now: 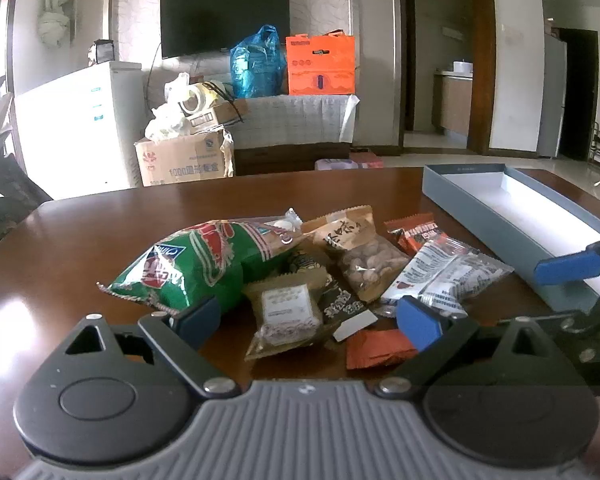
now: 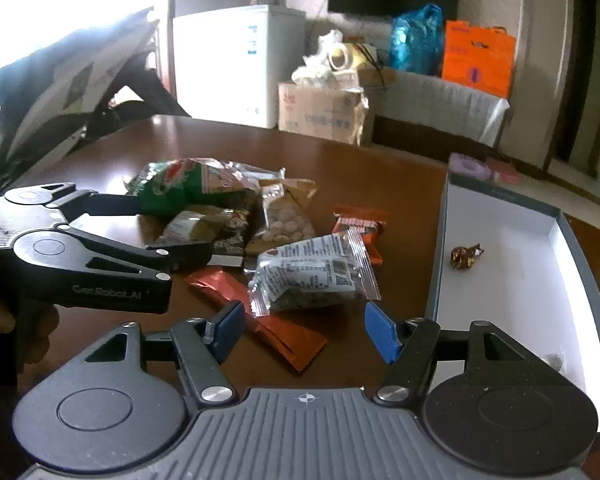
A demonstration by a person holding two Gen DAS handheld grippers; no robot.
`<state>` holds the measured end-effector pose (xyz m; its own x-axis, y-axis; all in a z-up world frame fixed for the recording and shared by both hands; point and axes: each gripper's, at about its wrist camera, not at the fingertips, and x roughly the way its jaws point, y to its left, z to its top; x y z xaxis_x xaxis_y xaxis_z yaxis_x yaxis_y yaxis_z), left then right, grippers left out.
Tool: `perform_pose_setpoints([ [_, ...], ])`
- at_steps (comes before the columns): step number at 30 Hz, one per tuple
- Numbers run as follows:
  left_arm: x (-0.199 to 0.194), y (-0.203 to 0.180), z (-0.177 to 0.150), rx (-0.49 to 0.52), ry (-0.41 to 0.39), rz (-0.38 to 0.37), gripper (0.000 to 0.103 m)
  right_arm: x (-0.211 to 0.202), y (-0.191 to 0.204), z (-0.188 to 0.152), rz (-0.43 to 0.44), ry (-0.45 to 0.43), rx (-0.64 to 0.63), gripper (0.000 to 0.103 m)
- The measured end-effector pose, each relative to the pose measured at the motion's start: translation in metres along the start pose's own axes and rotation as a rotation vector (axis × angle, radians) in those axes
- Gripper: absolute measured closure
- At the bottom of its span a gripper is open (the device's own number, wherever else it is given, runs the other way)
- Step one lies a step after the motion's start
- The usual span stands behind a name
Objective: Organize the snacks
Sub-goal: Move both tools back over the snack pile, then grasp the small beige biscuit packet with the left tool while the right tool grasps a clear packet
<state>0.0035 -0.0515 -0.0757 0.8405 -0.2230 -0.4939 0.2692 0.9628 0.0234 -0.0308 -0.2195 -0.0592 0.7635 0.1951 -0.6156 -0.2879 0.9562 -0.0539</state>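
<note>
Snacks overlap — lower packets hidden; box cut off.

dark packets ahead of the left tongs sit half buried under the green bag; the grey box right of the right tongs runs off frame.

table: glossy wood | green bag: shiny plastic | box: matt card, grey

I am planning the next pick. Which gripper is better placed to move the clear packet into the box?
Right. The right gripper is open with the clear packet just ahead between its fingers, and the box is beside it. The left gripper faces the brown packet, farther from the box.
</note>
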Motion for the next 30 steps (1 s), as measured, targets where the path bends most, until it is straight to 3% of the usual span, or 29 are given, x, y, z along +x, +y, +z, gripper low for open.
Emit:
perform_pose_setpoints([
  [6,0.022,0.007,0.005,-0.013,0.027,0.010,0.007,0.015,-0.004,0.000,-0.007,0.033,0.078,0.025],
  [13,0.048,0.021,0.009,-0.041,0.062,0.044,0.007,0.032,-0.002,0.005,-0.026,0.045,0.104,0.023],
  [20,0.060,0.024,0.009,-0.049,0.080,0.008,0.007,0.044,-0.004,0.010,-0.043,0.013,0.165,0.018],
  [30,0.069,0.030,0.006,-0.093,0.112,-0.013,0.026,0.058,0.002,0.017,-0.127,-0.005,0.193,0.016],
])
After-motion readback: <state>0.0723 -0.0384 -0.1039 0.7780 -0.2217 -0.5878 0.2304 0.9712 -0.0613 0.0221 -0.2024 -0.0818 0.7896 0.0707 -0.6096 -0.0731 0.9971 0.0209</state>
